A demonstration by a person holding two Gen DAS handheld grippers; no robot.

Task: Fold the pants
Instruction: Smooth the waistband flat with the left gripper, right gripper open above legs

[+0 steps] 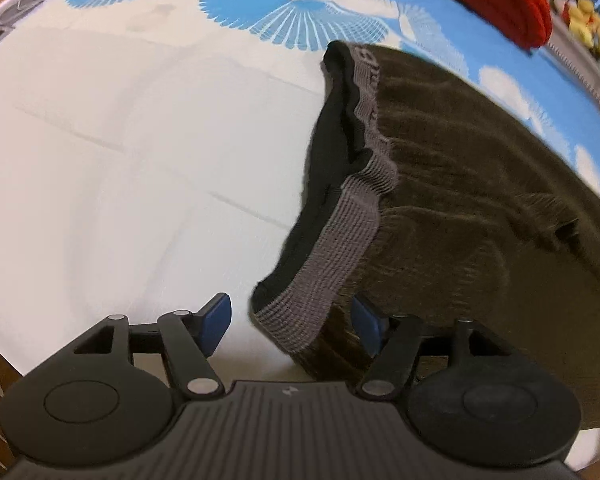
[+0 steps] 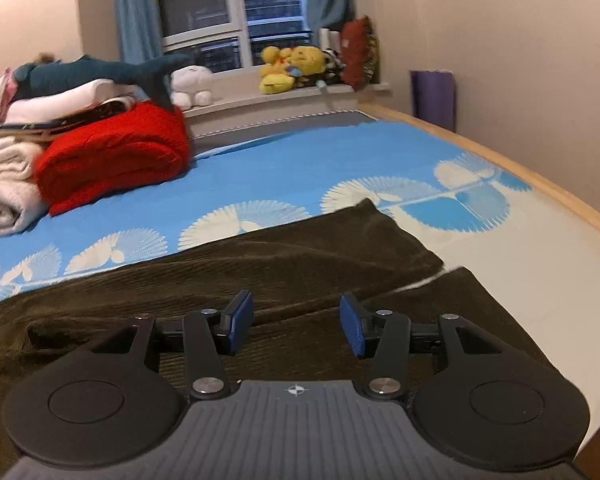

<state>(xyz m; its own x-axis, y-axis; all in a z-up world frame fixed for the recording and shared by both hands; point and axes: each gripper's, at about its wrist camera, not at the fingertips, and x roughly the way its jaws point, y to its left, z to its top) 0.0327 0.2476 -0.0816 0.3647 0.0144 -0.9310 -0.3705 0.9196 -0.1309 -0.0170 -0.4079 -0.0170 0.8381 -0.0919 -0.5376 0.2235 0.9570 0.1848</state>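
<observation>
**Pants laid flat; both grippers positioned over the cloth, jaws apart**

**Position of the garment.** The pants lie spread on the bed sheet, partly on its blue patterned band and partly on its plain white area. In the right wrist view the two legs run away from the camera side by side, with a narrow strip of sheet showing between them near the hems. A flat lay of this kind gives clean edges to fold along.

**Left gripper.** The left gripper points steeply down at the near corner of the grey waistband. Its jaws stand apart. The waistband corner lies between the blue pads, which do not press on it. The corner is the likely pick point, since the elastic band is thicker and stiffer than the leg cloth.

**Right gripper.** The right gripper hovers low over the legs, jaws apart, nothing clamped. Contact with the cloth cannot be confirmed. Its place, well apart from the waist end, suits a two-point lift.

**Surroundings.** A red blanket and stacked linens sit at the far side of the bed, clear of the folding area.

**Task status.** Judged from the flat garment, no fold is made yet.
</observation>
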